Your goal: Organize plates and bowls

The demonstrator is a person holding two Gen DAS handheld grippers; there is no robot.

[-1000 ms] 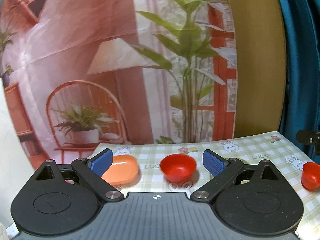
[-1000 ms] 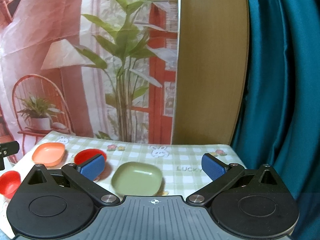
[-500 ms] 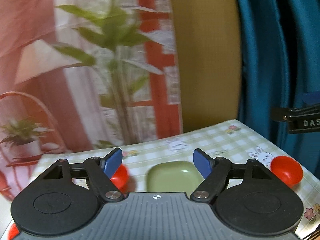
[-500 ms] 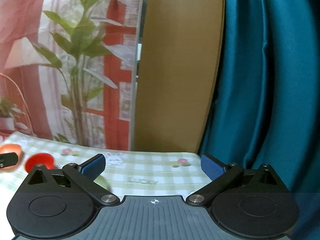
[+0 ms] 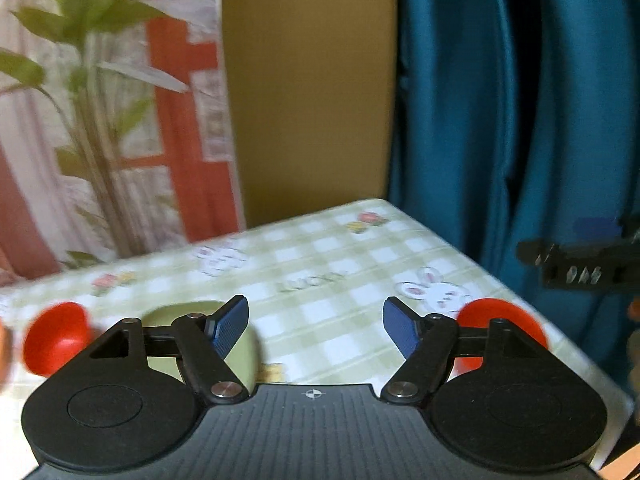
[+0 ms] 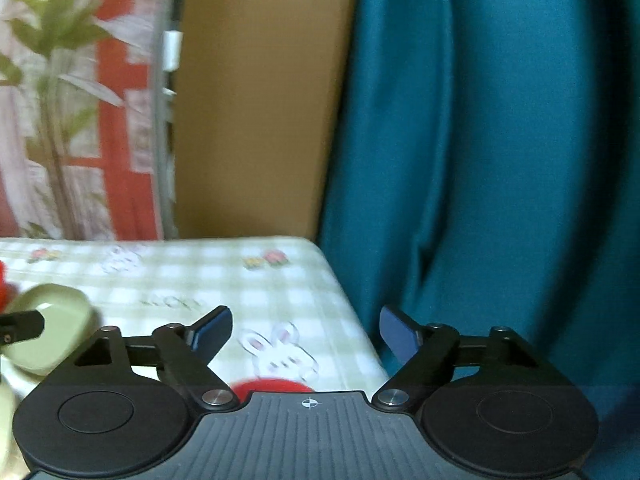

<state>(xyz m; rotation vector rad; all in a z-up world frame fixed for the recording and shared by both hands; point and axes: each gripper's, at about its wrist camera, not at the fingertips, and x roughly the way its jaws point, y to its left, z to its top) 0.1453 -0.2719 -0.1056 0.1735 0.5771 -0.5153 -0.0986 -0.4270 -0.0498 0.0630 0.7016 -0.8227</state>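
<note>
While both pairs of tongs hang above the desk [image 5: 320,264], each stands apart with nothing between its blue pads. Landmark for all places below: the green plate [image 5: 188,316], a rounded-square dish lying on the checked tablecloth [image 6: 224,280].

Left wrist view: the left tongs [image 5: 314,322] sit just right of the green plate, whose near edge is hidden behind the left finger linkage. One red bowl [image 5: 56,336] rests on the cloth just left of the plate, near it but apart. A second red bowl [image 5: 500,320] rests well to the right of the plate, close to the desk's right edge and partly covered by the right finger linkage. A printed rabbit and the word "LUCKY" lie on the cloth between plate and second bowl. Part of the right tongs' black body shows at the far right, beyond that second bowl.

Right wrist view: the right tongs [image 6: 306,330] are well right of the green plate [image 6: 52,328], over the desk's right edge. A red bowl [image 6: 272,386] lies right of the plate, largely hidden beneath the tongs' body. A black tip of the left tongs overlaps the plate's left side; contact cannot be told.

Behind the desk stand a plant-print backdrop [image 5: 100,100], a tan board [image 5: 308,80] and a teal curtain [image 6: 480,140]. Both views are motion-blurred.
</note>
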